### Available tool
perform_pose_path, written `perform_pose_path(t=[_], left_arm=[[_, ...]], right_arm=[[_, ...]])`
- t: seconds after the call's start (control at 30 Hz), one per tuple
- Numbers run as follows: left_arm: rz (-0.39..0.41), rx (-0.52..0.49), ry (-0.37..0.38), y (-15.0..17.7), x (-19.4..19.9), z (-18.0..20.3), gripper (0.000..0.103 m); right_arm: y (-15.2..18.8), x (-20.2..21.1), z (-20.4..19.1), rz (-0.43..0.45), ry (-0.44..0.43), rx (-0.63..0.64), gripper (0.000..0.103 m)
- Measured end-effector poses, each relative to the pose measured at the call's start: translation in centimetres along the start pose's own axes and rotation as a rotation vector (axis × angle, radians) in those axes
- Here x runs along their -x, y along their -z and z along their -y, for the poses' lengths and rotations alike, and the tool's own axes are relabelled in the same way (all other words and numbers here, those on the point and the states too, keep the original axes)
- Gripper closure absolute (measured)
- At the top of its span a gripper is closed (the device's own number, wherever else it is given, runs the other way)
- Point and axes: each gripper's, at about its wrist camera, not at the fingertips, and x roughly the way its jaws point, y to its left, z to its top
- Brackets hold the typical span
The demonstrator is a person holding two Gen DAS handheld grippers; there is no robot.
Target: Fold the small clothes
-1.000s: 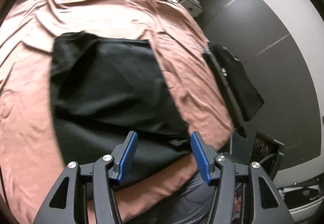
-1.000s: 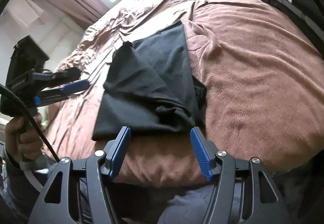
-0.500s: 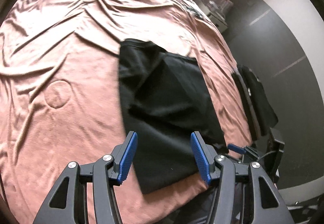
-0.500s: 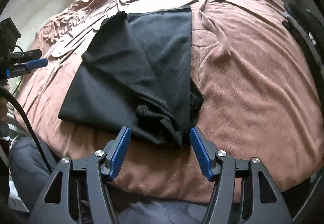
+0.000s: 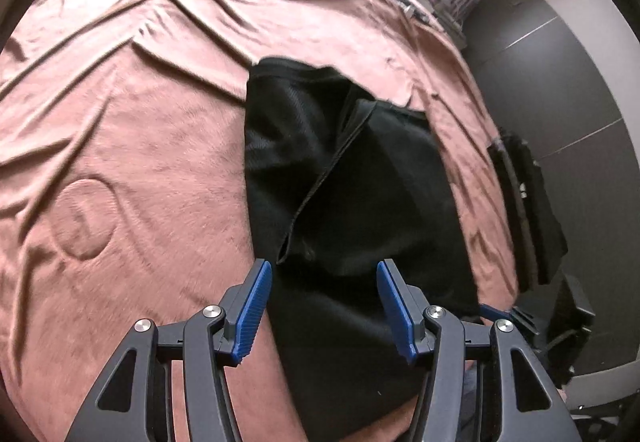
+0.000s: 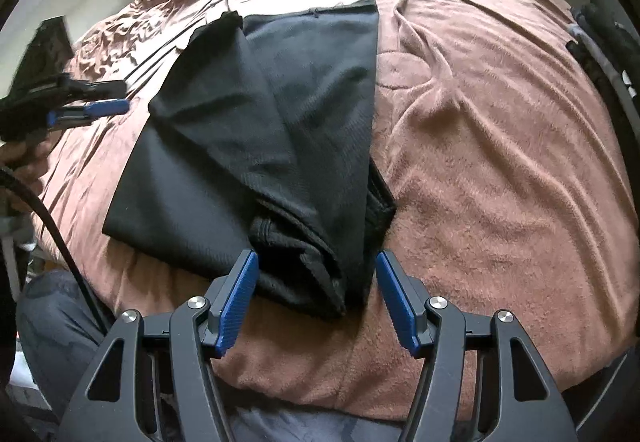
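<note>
A black garment [image 5: 360, 182] lies on the bed, one side folded over the middle along a diagonal hem. In the right wrist view the same garment [image 6: 248, 130] ends in a bunched, seamed edge close to the bed's front. My left gripper [image 5: 324, 266] hovers open above the garment's near part, nothing between its blue pads. My right gripper [image 6: 316, 258] stands open with the bunched end lying below and between its fingers, pads not pressing. The left gripper [image 6: 92, 108] also shows at the left of the right wrist view, held by a hand [image 6: 24, 162].
A wrinkled pinkish-brown blanket [image 5: 120, 142] covers the whole bed. More dark clothes [image 5: 528, 210] lie at the bed's right edge, beside a dark wall. A small shelf [image 5: 452, 6] stands at the far right corner. The person's legs in grey trousers [image 6: 56, 322] are at the bed's front.
The left gripper swung leftward and sank toward the garment, which now sits centre-right in its view. The right gripper rolled and closed in on the bunched end. Both jaws kept their width.
</note>
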Motion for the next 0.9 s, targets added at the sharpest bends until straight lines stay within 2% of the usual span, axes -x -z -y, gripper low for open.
perform_pose_path(t=[0.13, 0.2, 0.27, 0.33, 0.4, 0.6, 0.9], left_arm=[[-0.040, 0.006, -0.014, -0.3, -2.1, -0.3, 0.047], [-0.047, -0.002, -0.015, -0.3, -2.6, -0.3, 0.055], [-0.049, -0.023, -0.041, -0.3, -2.8, 0.1, 0.075], [-0.054, -0.027, -0.045, -0.4, -2.7, 0.2, 0.089], [-0.050, -0.035, -0.047, -0.5, -2.3, 0.4, 0.089], [-0.010, -0.094, -0.038, -1.0, -0.1, 2.4, 0.093], [0.052, -0.080, 0.107, -5.0, 1.4, 5.9, 0.094]], right_arm=[[0.4, 0.0, 0.3, -0.012, 0.003, 0.010, 0.043], [0.6, -0.1, 0.5, -0.014, 0.007, 0.010, 0.043], [0.8, 0.0, 0.8, -0.003, 0.016, -0.004, 0.043], [0.9, -0.1, 1.1, -0.003, 0.035, -0.018, 0.044], [1.0, 0.0, 1.4, 0.002, 0.038, -0.027, 0.049], [1.3, 0.5, 1.9, 0.027, 0.034, -0.059, 0.050], [1.3, 0.8, 2.7, 0.048, 0.026, -0.099, 0.054]])
